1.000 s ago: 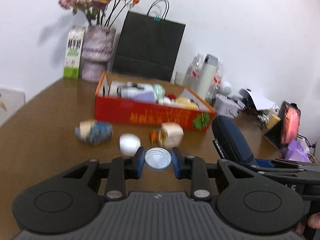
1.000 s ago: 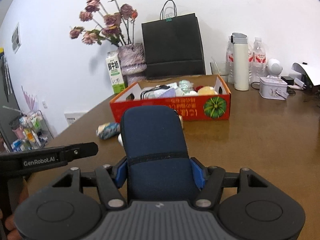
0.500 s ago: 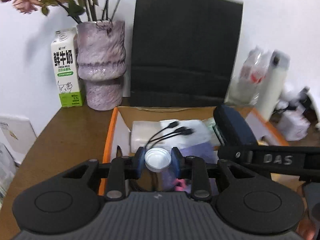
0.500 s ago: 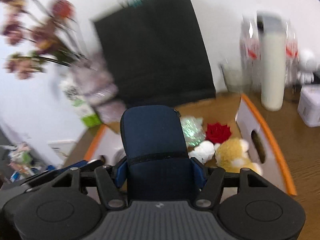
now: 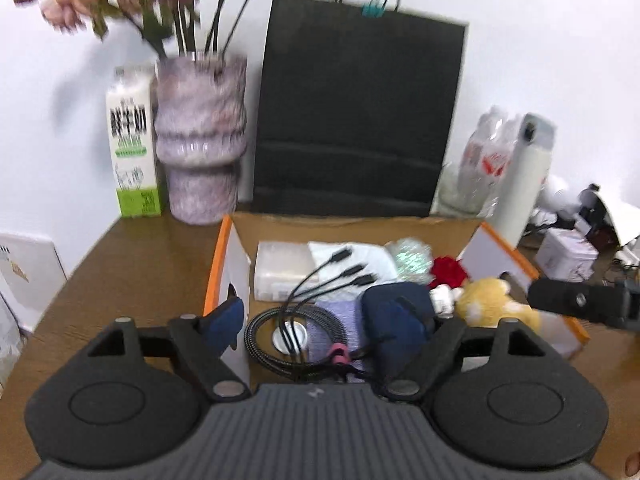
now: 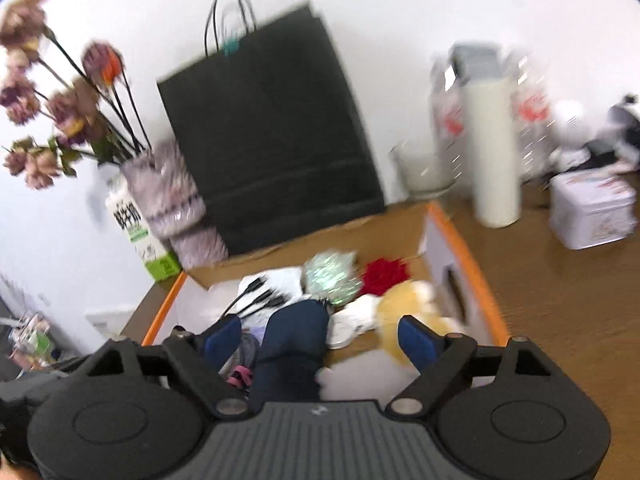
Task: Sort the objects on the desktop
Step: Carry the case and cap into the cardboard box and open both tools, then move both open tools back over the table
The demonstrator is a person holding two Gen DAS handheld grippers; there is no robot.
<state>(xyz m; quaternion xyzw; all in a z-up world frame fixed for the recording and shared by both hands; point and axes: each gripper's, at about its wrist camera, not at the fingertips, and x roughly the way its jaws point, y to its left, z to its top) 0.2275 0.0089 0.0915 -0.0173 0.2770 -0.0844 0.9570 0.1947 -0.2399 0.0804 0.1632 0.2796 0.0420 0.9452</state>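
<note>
Two releases are recorded over the orange box (image 5: 216, 276), taken as landmark. Left gripper (image 5: 332, 322): jaws are opening, nothing is pressed between them; the white lid (image 5: 289, 336), carried between the pads a second ago, is now seen lying inside the box on the coiled black cable (image 5: 296, 320). Right gripper (image 6: 320, 338): jaws are opening; the navy pouch (image 6: 294, 344), clamped half a second ago, sits loose between the pads and is seen resting in the box beside the yellow plush (image 5: 486, 304). Both items are judged sorted; further counter objects probably remain. The pouch's lower end is hidden behind the right gripper body. The right view is blurred, so contact with the box floor cannot be confirmed.
</note>
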